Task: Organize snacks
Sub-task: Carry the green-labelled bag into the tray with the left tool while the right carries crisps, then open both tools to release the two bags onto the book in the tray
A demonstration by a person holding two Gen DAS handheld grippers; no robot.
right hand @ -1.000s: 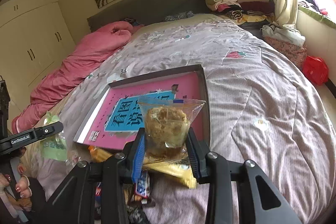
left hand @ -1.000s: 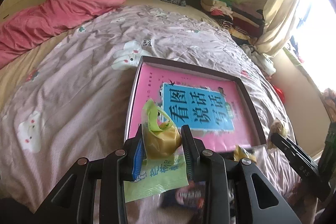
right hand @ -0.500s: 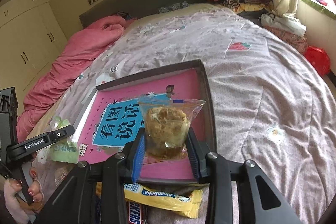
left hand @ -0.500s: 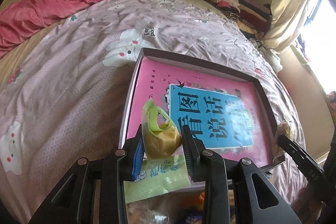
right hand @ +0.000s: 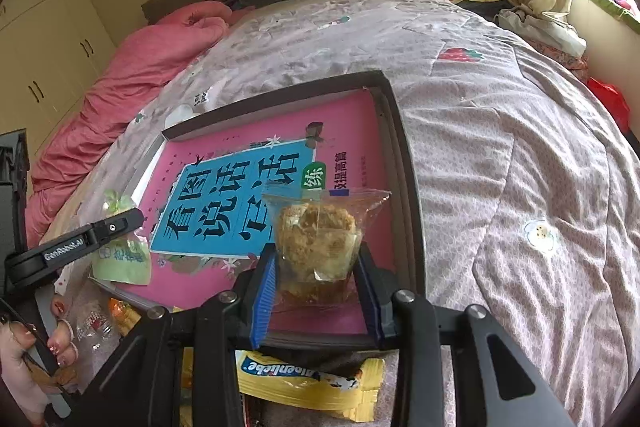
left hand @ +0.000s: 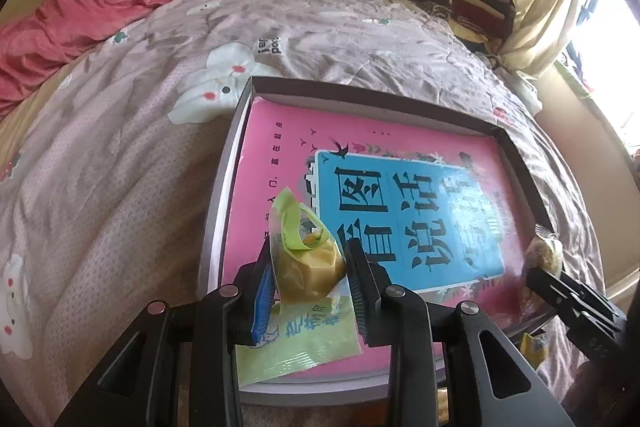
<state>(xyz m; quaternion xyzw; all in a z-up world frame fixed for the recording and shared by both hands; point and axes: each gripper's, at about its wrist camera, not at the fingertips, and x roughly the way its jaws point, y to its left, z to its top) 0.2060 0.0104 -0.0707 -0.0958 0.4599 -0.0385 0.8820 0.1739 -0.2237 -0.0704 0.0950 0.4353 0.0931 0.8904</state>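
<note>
Bed (right hand: 500, 115): lying under a mauve patterned quilt.
Tray (left hand: 224, 187): sitting on the bed's near part, holding a pink book (left hand: 280, 155).
Left gripper (left hand: 308, 267): clamping a green packet (left hand: 308, 267) over the tray's near left corner.
Right gripper (right hand: 316, 259): clamping a clear bagged cake (right hand: 316, 239) over the tray's near right part.
Yellow packet (right hand: 304, 383): lying just near of the tray.

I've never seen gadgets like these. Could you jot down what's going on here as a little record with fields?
Place: bed with a patterned quilt
Left gripper: shut on a green snack packet
Right gripper: shut on a clear bag with a brown crumbly snack
Beneath both: shallow dark box holding a pink book
Loose nearby: yellow wrapper on the quilt
</note>
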